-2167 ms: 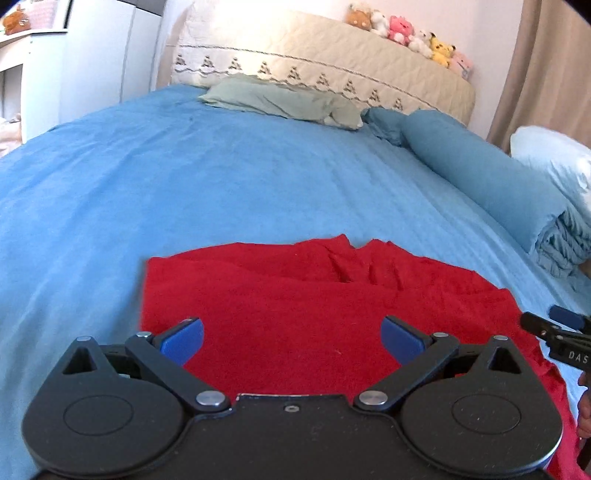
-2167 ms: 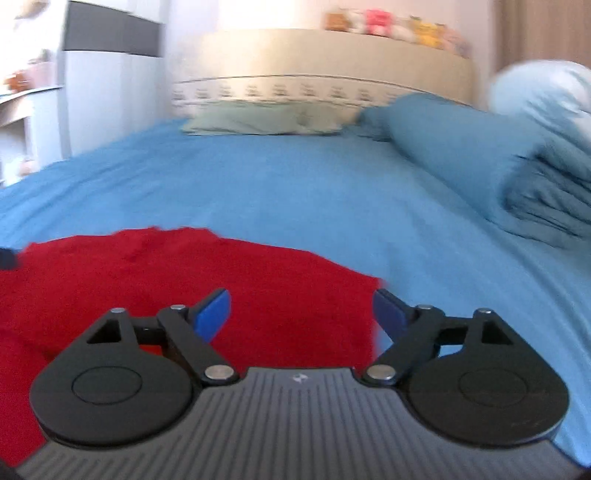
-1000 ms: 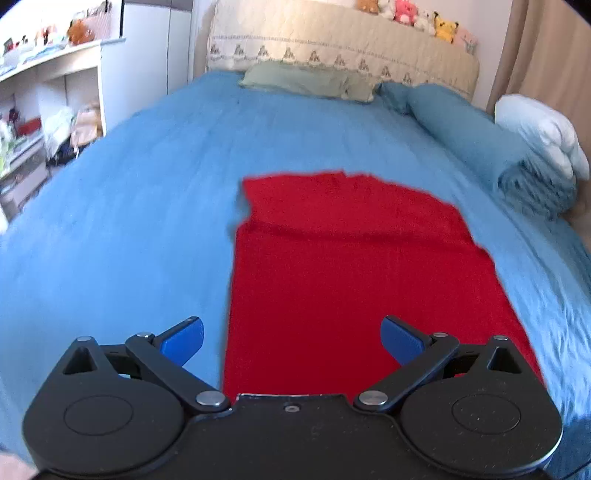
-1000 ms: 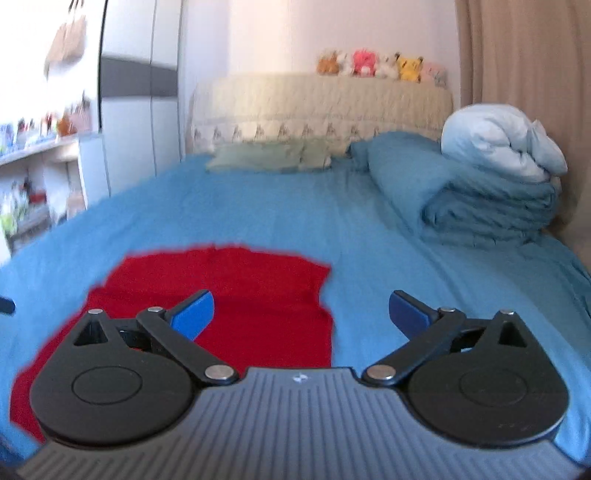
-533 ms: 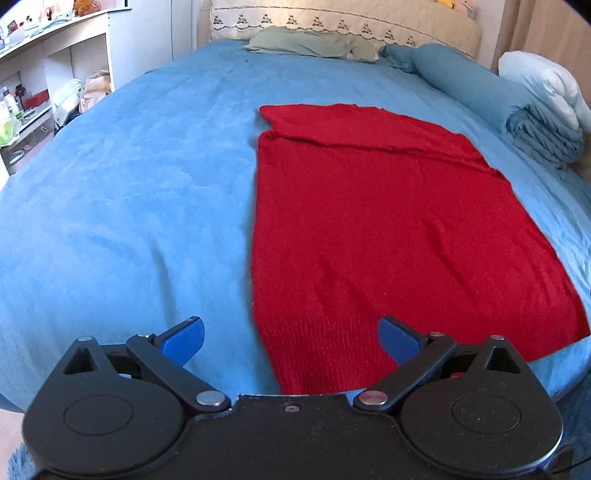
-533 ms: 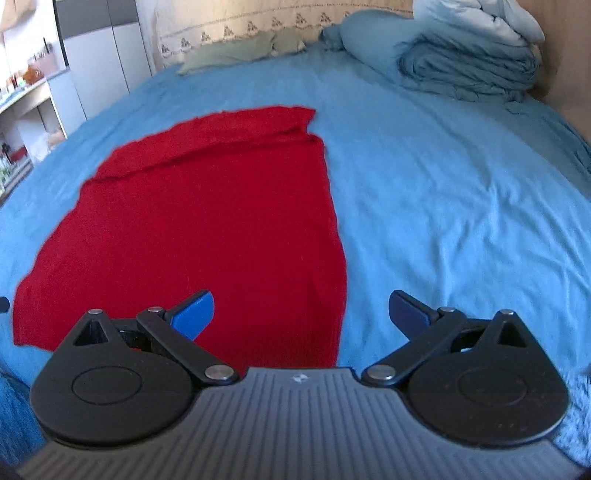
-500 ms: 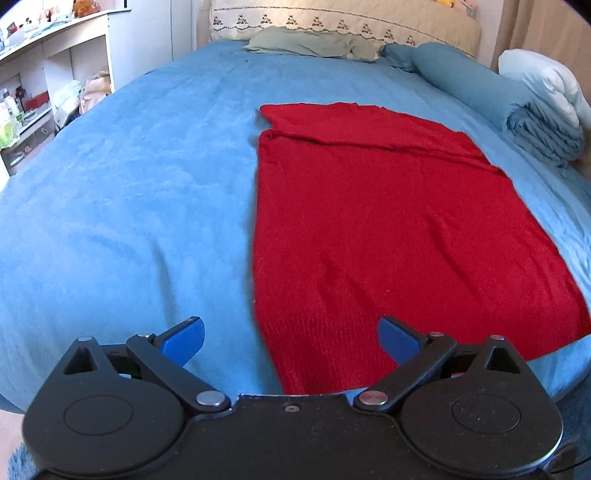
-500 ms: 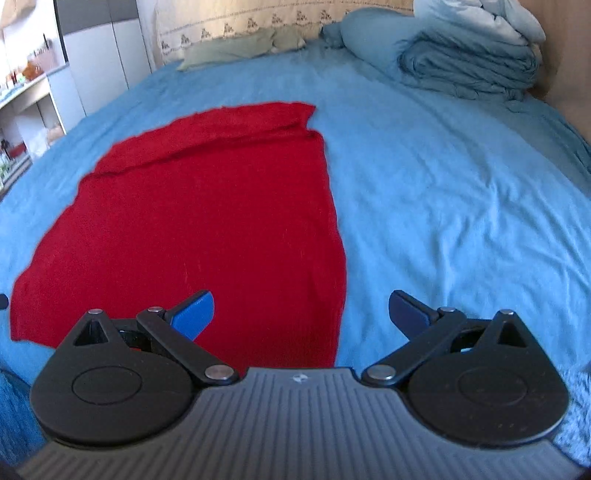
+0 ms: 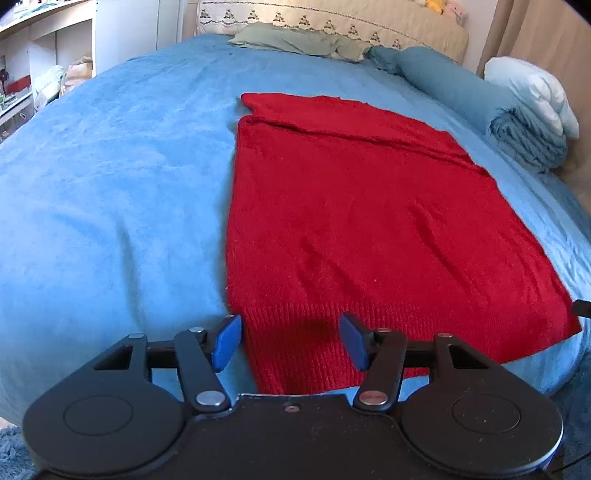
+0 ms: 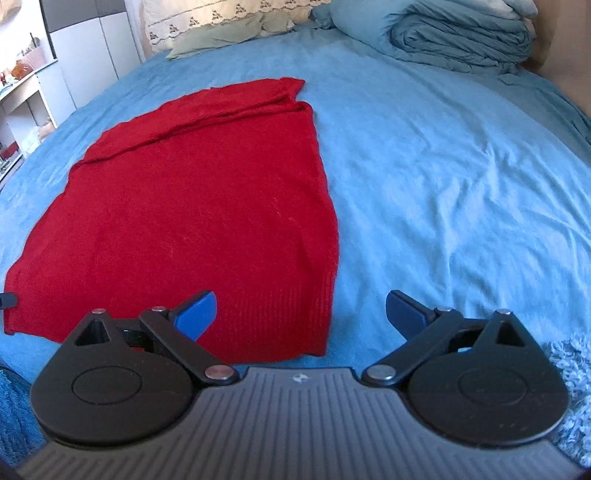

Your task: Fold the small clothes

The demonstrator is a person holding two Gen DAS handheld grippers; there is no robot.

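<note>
A red knitted garment (image 9: 354,206) lies flat on the blue bedspread (image 9: 110,177), ribbed hem toward me, its far end folded over. My left gripper (image 9: 290,341) is open, its blue fingers (image 9: 226,341) straddling the hem's near left corner just above the cloth. In the right wrist view the same garment (image 10: 199,206) lies left of centre. My right gripper (image 10: 301,314) is wide open over the hem's near right corner, left finger (image 10: 195,312) above the red cloth, right finger (image 10: 402,312) above the bedspread (image 10: 443,184).
Rolled and folded blue and white duvets (image 9: 517,110) lie along the bed's right side, also in the right wrist view (image 10: 461,33). A green pillow (image 9: 291,40) rests at the cream headboard (image 9: 332,22). White shelves (image 9: 44,55) stand left of the bed.
Both grippers have pulled back from the garment's far end to its near hem and dropped lower. The left jaws have narrowed around the hem corner. The garment lies flat.
</note>
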